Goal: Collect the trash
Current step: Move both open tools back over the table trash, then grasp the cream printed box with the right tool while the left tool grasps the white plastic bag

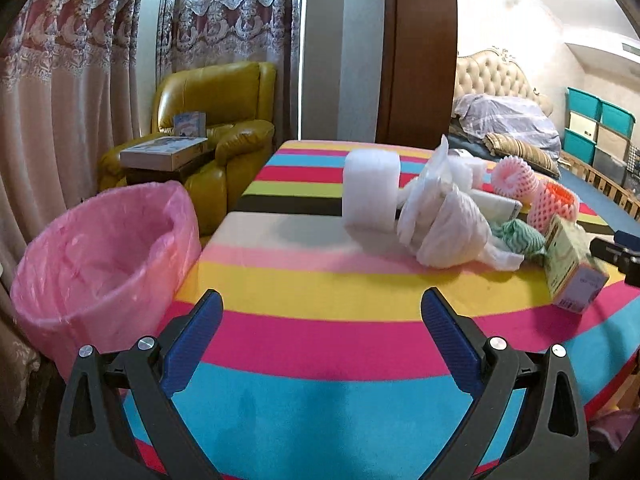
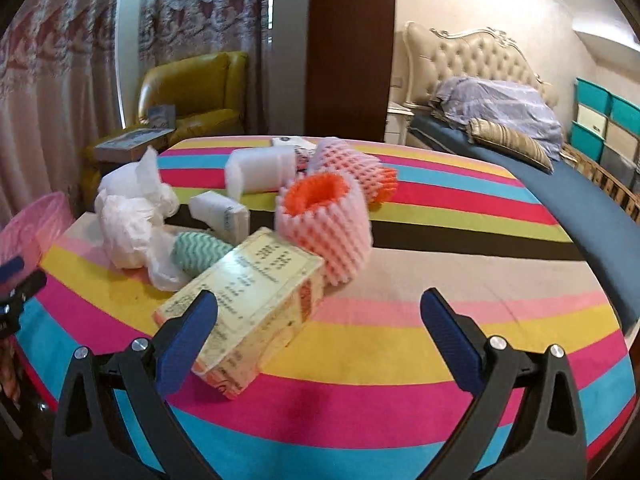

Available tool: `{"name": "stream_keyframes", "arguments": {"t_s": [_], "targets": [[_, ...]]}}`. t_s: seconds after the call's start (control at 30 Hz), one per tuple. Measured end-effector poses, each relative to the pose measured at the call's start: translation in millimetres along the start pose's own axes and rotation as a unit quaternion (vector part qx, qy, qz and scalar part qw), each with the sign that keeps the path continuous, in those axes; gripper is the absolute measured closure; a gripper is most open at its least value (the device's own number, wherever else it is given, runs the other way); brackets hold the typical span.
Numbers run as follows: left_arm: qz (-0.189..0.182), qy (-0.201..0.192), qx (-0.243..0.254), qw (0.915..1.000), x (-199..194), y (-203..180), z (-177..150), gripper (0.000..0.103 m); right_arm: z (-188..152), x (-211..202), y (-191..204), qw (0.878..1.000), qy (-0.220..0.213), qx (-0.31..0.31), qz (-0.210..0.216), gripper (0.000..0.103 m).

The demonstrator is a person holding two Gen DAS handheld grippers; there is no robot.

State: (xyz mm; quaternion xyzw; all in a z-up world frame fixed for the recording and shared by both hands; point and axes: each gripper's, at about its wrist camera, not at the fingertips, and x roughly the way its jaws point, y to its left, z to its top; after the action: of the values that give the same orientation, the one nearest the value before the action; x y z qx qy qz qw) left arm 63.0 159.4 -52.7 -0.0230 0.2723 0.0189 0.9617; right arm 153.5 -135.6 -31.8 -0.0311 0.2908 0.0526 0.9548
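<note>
Both grippers are held with jaws spread wide and empty: the left gripper (image 1: 322,308) above the striped cloth (image 1: 320,344), the right gripper (image 2: 320,308) just beside a cardboard box (image 2: 248,308). Trash is piled mid-table: plastic bags (image 1: 444,220), foam nets (image 2: 328,224), foam roll (image 1: 370,188). A pink-lined bin (image 1: 100,248) is stood at the table's left edge.

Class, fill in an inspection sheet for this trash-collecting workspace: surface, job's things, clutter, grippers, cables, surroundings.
Surface: striped cloth covers the table.
Job's things: pink-lined bin at the table's left edge; cardboard carton, foam fruit nets, crumpled white bags, foam roll and green cloth piled on the cloth.
Clutter: nothing seen beyond the trash.
Grippers: left gripper and right gripper both open, empty.
Cables: nothing seen.
Surroundings: yellow armchair, curtains, bed.
</note>
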Motion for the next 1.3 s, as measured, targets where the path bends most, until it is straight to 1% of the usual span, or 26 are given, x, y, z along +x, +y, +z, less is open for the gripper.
{"name": "stream_keyframes", "arguments": {"t_s": [0.17,0.27,0.33,0.47,0.57,0.63,0.67,0.73,0.8,0.9,0.97,1.03,1.13,1.23,1.27,1.3], "targets": [[-0.01,-0.002,0.009,0.9999,-5,-7,-4,0.009,0,-6,3,1.0,0.001,0.011,0.017,0.005],[-0.013,-0.001,0.009,0.9999,-6,-9,-6,0.009,0,-10,16,1.0,-0.002,0.001,0.029,0.005],[-0.014,-0.001,0.008,0.9999,-6,-10,-6,0.009,-1,-8,29,0.999,0.002,-0.017,0.031,0.005],[-0.019,0.0,0.005,0.9998,-8,-11,-6,0.009,-5,7,55,0.998,0.021,-0.055,0.013,0.005],[-0.022,0.001,0.012,0.9997,-9,-15,-5,0.009,-5,21,64,0.996,0.045,-0.077,-0.019,0.005],[-0.024,0.001,0.016,0.9996,-8,-18,-3,0.009,-4,23,59,0.996,0.047,-0.071,-0.024,0.005],[-0.025,0.001,0.016,0.9996,-8,-19,-2,0.009,-3,21,53,0.997,0.044,-0.06,-0.024,0.005],[-0.031,0.002,0.018,0.9994,-8,-24,1,0.009,-1,18,37,0.998,0.037,-0.04,-0.037,0.006],[-0.034,0.002,0.023,0.9992,-7,-27,5,0.009,-1,14,21,0.998,0.033,-0.025,-0.04,0.012],[-0.039,0.007,0.027,0.9988,-2,-35,13,0.009,-4,12,0,0.999,0.036,0.001,-0.035,0.02],[-0.042,0.012,0.029,0.9986,2,-41,17,0.009,-6,10,-8,0.999,0.036,0.011,-0.034,0.021],[-0.047,0.019,0.029,0.9983,8,-47,22,0.009,-6,8,-10,0.999,0.035,0.017,-0.025,0.021],[-0.052,0.027,0.025,0.9979,16,-57,30,0.009,-2,8,-2,0.999,0.029,-0.001,-0.018,0.021],[-0.057,0.037,0.026,0.9974,25,-66,34,0.009,2,19,0,0.999,0.044,-0.014,-0.015,0.021],[-0.056,0.041,0.027,0.9972,28,-68,35,0.009,1,21,-1,0.999,0.048,-0.014,-0.015,0.022],[-0.056,0.044,0.027,0.9971,31,-70,36,0.009,0,23,-5,0.998,0.053,-0.01,-0.013,0.031]]}}
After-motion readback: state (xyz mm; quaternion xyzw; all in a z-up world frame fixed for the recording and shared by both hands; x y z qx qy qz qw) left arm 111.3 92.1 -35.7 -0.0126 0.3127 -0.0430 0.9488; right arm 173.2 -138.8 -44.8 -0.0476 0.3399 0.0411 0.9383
